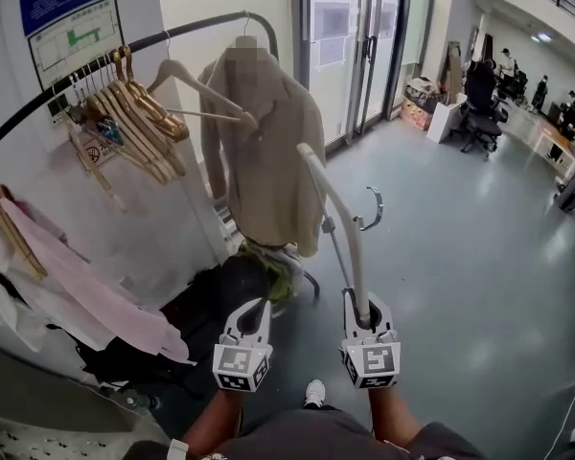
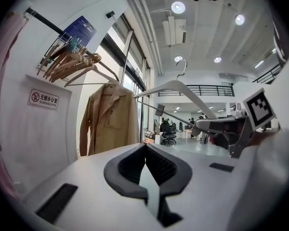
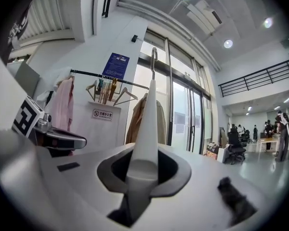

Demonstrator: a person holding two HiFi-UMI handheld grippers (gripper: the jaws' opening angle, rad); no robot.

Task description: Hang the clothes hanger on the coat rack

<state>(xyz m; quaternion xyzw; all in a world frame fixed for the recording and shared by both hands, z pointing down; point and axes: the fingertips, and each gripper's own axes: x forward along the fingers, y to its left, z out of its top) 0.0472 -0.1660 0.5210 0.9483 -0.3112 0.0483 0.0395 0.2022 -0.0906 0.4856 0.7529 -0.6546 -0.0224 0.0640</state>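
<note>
Both forearms [image 1: 211,422] reach forward side by side, each carrying its gripper roughly level and aimed at the rack. Left gripper [image 2: 144,150] has its fingers closed together with nothing between them. Right gripper [image 3: 144,163] has its fingers clamped on one end of the white clothes hanger [image 1: 337,214]. The hanger's long axis runs straight away from the person toward the rack, with its metal hook [image 1: 372,209] rising from the middle. Its far tip lies near the beige jacket [image 1: 264,151], though whether they touch is hard to tell. Behind, the black coat rack [image 1: 96,60] carries that jacket, a bunch of wooden hangers [image 1: 134,113] and a pink garment [image 1: 77,290].
</note>
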